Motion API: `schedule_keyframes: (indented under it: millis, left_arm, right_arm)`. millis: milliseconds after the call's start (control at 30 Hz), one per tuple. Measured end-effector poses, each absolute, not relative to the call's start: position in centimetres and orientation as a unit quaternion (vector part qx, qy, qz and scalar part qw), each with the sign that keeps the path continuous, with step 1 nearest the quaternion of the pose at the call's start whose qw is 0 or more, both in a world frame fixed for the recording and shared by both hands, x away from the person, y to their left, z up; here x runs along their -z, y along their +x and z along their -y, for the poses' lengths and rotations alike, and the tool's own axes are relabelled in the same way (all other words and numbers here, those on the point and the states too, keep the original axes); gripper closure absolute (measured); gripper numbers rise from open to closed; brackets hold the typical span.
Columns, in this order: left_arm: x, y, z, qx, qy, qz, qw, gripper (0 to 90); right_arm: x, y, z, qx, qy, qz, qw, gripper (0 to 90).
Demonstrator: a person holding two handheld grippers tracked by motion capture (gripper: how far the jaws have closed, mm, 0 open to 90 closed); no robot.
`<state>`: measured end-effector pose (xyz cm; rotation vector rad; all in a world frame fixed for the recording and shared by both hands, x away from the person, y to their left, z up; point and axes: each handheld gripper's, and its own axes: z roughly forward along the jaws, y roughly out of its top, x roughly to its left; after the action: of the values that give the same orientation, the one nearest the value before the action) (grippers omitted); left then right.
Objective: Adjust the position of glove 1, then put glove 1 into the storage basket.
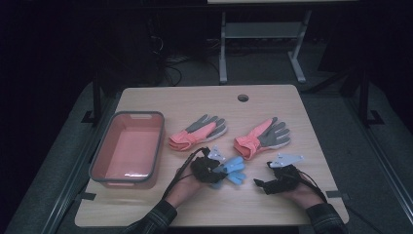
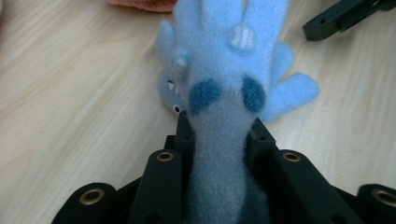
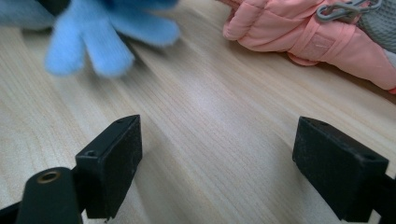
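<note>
A fuzzy light-blue glove [image 1: 234, 170] lies near the table's front middle, and my left gripper [image 1: 214, 171] is shut on its cuff. In the left gripper view the blue glove [image 2: 229, 70] runs out from between the jaws, its fingers spread on the wood. My right gripper [image 1: 260, 184] rests on the table to the right of it, open and holding nothing. In the right gripper view its fingers [image 3: 112, 163] stand wide apart, with the blue glove [image 3: 93, 37] ahead at upper left. Two pink-and-grey gloves [image 1: 198, 132] [image 1: 263, 137] lie flat farther back.
A pink bin with a grey rim [image 1: 100, 168] stands at the table's left. A round cable hole [image 1: 243, 98] sits near the far edge. Beyond the table are desk legs [image 1: 223, 53] and cables on a dark floor.
</note>
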<state>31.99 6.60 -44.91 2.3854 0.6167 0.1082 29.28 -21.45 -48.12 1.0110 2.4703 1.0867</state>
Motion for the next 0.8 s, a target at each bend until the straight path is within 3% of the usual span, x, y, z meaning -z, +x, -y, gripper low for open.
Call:
schedule_keyframes:
  millis: [800]
  left_arm:
    - [40.5, 32.5, -9.9, -0.04, 0.894, -0.272, 0.355, 72.1]
  right_arm:
    - [48.1, 29.3, 21.4, -0.374, 0.348, -0.85, 0.129, 15.5]
